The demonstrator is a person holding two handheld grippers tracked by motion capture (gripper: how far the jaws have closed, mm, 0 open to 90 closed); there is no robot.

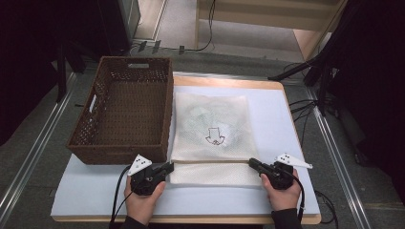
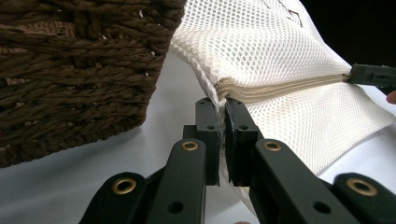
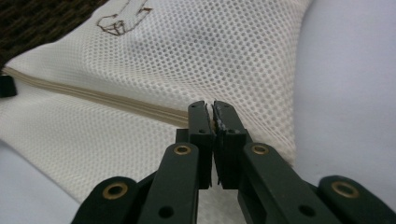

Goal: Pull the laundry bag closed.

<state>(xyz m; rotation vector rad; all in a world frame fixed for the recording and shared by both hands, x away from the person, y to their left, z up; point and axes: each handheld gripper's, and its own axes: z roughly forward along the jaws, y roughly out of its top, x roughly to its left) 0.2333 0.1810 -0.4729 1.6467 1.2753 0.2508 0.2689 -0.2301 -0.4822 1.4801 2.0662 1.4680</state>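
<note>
Mesh bag [image 1: 210, 131]: it lies flat at the centre of the high view, on the white sheet [image 1: 277, 119] covering the table, with its left edge just beside the basket [image 1: 124, 109]. A brown arrow-like mark [image 1: 214, 136] sits near the bag's middle.

Left gripper [image 1: 168, 168]: in the high view we see it at lower left, tips at the bag's near left corner. In the left gripper view [image 2: 222, 105] we see the jaws pressed together on the beige seam [image 2: 280, 88] at that corner, with mesh caught between the pads.

Right gripper [image 1: 252, 163]: in the high view it is at lower right, tips at the bag's near right corner. In the right gripper view [image 3: 209, 108] the jaws are pressed together on the same seam [image 3: 93, 95], pinching the fabric.

View differences: the high view gives us the whole bag, the open basket and both hands. The left gripper view adds the basket's woven wall [image 2: 79, 74] at upper left and the right gripper's tip [image 2: 371, 74] at the far end of the seam. The right gripper view shows the mesh weave up close and the mark [image 3: 122, 18] at upper left.
</note>
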